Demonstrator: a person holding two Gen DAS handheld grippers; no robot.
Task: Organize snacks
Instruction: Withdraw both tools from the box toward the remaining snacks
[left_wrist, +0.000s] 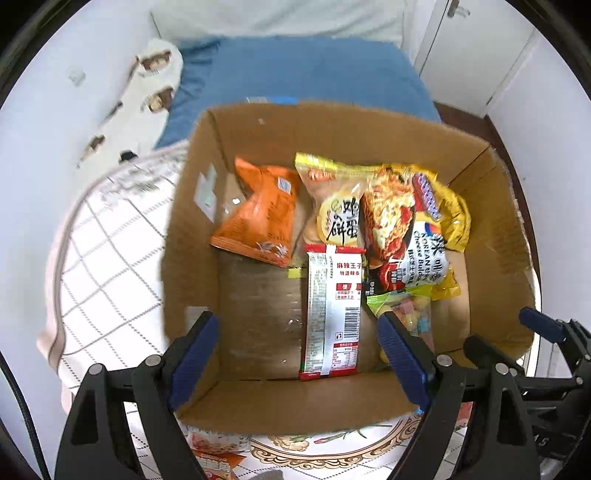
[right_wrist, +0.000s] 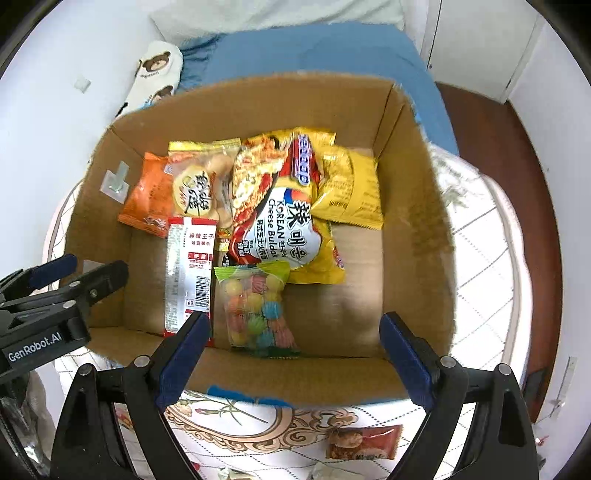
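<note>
1. While both grippers hover at the near edge of the box (left_wrist: 332, 125), each one stands wide open and holds nothing.
2. The left gripper (left_wrist: 299, 354) has its blue pads spread over the near-left part of the box; its left finger (left_wrist: 195, 354) is at the left wall.
3. The right gripper (right_wrist: 295, 354) is spread over the near-right part of the box (right_wrist: 417, 206), above a bare part of the floor.
4. Inside the box the snacks lie in a group toward the far side: an orange bag (left_wrist: 258, 214) on the left, an egg-biscuit bag (left_wrist: 332, 206) just beside it, and a noodle pack (left_wrist: 402, 236) that partly covers a yellow bag (left_wrist: 454, 214).
5. A red-and-white strip pack (left_wrist: 332, 314) lies lengthwise from the biscuits toward the near wall, and a candy bag (right_wrist: 258, 310) (colourful balls in clear plastic) lies just beside it on the right.
6. In the right wrist view the same things show: orange bag (right_wrist: 147, 199), egg-biscuit bag (right_wrist: 199, 184), noodle pack (right_wrist: 280, 214), yellow bag (right_wrist: 354, 192), strip pack (right_wrist: 190, 273).
7. Outside the box, on the patterned cloth (right_wrist: 258, 424), a small red packet (right_wrist: 365, 441) lies near the right gripper, and another orange-red packet (left_wrist: 214, 458) lies under the left gripper.
8. The box stands on this cloth, and a blue pillow (left_wrist: 295, 70) is behind it.
</note>
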